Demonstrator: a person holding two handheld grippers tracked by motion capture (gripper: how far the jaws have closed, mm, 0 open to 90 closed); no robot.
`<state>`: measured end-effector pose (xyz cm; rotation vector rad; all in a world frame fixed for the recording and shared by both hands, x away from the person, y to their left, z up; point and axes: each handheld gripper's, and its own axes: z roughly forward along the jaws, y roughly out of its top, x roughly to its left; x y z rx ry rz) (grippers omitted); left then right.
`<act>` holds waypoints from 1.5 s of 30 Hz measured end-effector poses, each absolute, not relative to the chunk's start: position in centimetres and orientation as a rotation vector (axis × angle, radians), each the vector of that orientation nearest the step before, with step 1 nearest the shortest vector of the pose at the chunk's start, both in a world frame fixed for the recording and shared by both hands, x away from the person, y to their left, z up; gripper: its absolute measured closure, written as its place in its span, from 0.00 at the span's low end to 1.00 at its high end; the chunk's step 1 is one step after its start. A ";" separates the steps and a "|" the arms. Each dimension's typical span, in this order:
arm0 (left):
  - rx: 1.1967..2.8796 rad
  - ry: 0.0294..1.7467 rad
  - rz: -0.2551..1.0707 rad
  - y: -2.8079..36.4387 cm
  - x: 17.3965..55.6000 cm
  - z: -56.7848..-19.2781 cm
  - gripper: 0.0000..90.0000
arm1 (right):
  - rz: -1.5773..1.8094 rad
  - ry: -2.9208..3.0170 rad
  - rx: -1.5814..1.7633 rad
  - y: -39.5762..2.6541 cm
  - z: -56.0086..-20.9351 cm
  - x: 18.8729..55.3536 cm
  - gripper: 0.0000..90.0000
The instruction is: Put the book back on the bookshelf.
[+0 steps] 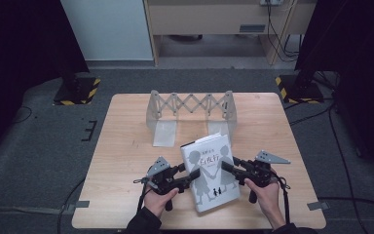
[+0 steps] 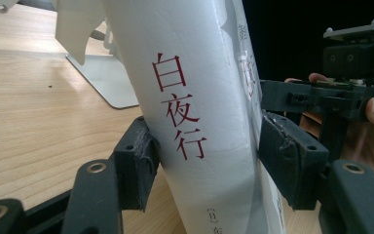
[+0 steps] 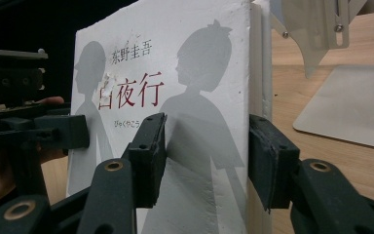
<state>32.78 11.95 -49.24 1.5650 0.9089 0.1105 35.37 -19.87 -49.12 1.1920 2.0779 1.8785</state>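
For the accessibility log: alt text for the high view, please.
Two hand-held grippers, left and right, clamp a white book between them on a wooden table, with an expandable metal book rack standing behind it.

A light wood worktop (image 1: 126, 146) stands on grey carpet floor (image 1: 34, 161). Black curtains (image 1: 14, 39) hang at the left and right sides, dark and unlit. Beyond the worktop, a pale panel (image 1: 108, 29) leans or stands against the back, beside a light wooden desk (image 1: 209, 17) with cables (image 1: 275, 34) hanging at its right end. Two black stand bases edged with yellow-and-black hazard tape (image 1: 77, 90) sit on the carpet near the worktop's far corners. Further cables (image 1: 341, 146) trail across the floor at right. Grey tape strips (image 1: 318, 205) lie by the near corners. The light is even and dim.
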 end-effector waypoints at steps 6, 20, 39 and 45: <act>1.565 0.895 0.103 11.8 33.2 -49.5 0.42 | 1.876 2.078 1.174 -19.7 -49.2 35.4 0.59; 1.510 0.872 0.074 11.1 34.5 -49.1 0.41 | 1.897 2.106 1.125 -19.6 -49.2 35.4 0.59; 1.480 0.913 0.034 11.1 33.7 -47.9 0.52 | 1.762 2.000 1.223 -22.9 -49.2 35.8 0.41; 1.492 0.915 0.003 11.2 33.5 -47.4 0.54 | 1.521 1.972 1.323 -24.8 -50.3 36.3 0.36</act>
